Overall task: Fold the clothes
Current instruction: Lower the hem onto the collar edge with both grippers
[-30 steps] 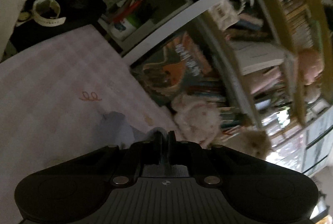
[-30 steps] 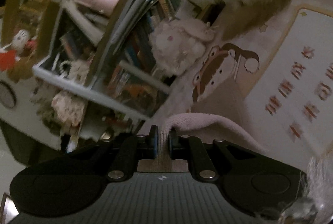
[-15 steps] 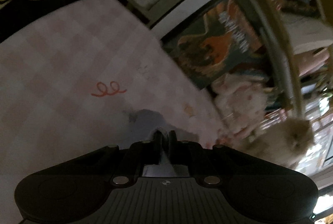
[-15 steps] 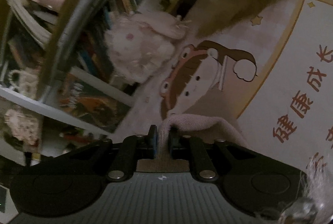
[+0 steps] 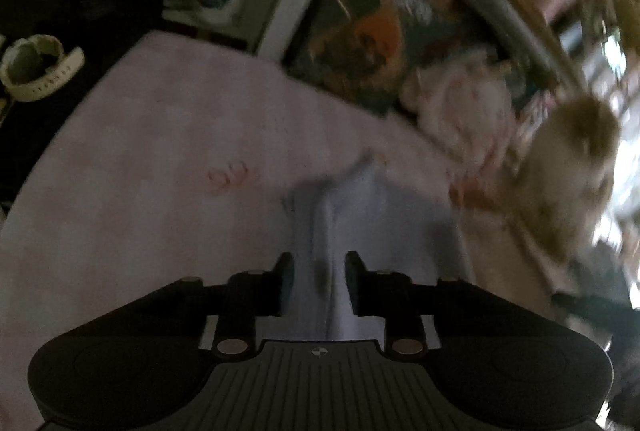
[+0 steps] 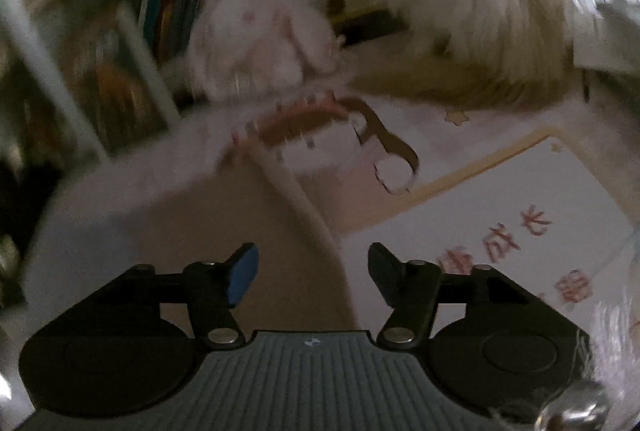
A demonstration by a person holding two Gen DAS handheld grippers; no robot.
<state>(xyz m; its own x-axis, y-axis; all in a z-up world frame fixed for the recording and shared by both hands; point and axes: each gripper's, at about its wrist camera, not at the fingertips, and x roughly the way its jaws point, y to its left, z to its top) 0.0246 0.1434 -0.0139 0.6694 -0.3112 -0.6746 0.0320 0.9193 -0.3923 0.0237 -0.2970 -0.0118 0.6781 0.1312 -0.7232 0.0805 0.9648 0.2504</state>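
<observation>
In the left wrist view a pale blue-grey garment [image 5: 352, 215] lies on the pink checked mat [image 5: 160, 151]. My left gripper [image 5: 318, 281] stands open with the jaws apart, and a fold of the cloth runs between them. In the right wrist view a pinkish-beige knit garment [image 6: 256, 231] lies flat on the mat under and ahead of my right gripper [image 6: 312, 271]. The right jaws stand wide apart and hold nothing. Both views are blurred by motion.
A fluffy cat [image 6: 480, 11] sits at the mat's far edge, also in the left wrist view [image 5: 568, 167]. A pink plush toy [image 6: 260, 43] leans on a bookshelf [image 6: 120, 31]. A printed mat panel with red characters [image 6: 520, 239] lies right. A white watch [image 5: 36, 67] lies left.
Both grippers were shut on cloth and have opened. The garments have dropped flat onto the mat. Both cameras have tilted down toward the mat.
</observation>
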